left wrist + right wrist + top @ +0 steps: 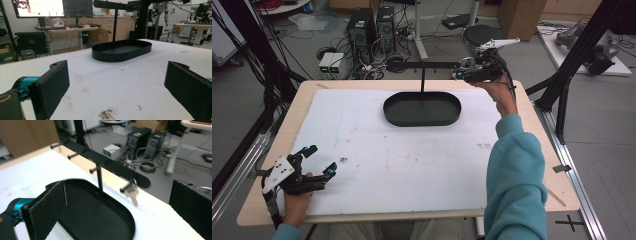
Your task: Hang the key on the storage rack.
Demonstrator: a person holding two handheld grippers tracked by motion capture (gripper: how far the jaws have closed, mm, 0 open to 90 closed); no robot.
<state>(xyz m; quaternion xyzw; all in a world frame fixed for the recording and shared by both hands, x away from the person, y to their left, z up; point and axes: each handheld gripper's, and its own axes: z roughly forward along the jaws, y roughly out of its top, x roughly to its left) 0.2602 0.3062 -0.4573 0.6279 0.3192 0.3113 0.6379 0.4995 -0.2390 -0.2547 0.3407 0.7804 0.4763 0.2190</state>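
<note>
Hanging from a peg of the rack (pixel 110 165), the key (pixel 131 191) swings free of the wide-open right tool (pixel 120 212).

Lab: desktop towers (pixel 371 27) on floor, cable tangles (pixel 382 62), monitors (pixel 52 7), workbenches (pixel 72 30).

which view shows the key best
The right gripper view: the key hangs, a bit blurred, on a peg of the rack over the tray. In the high view it is hidden near the right gripper; in the left gripper view it is too small to tell.
</note>
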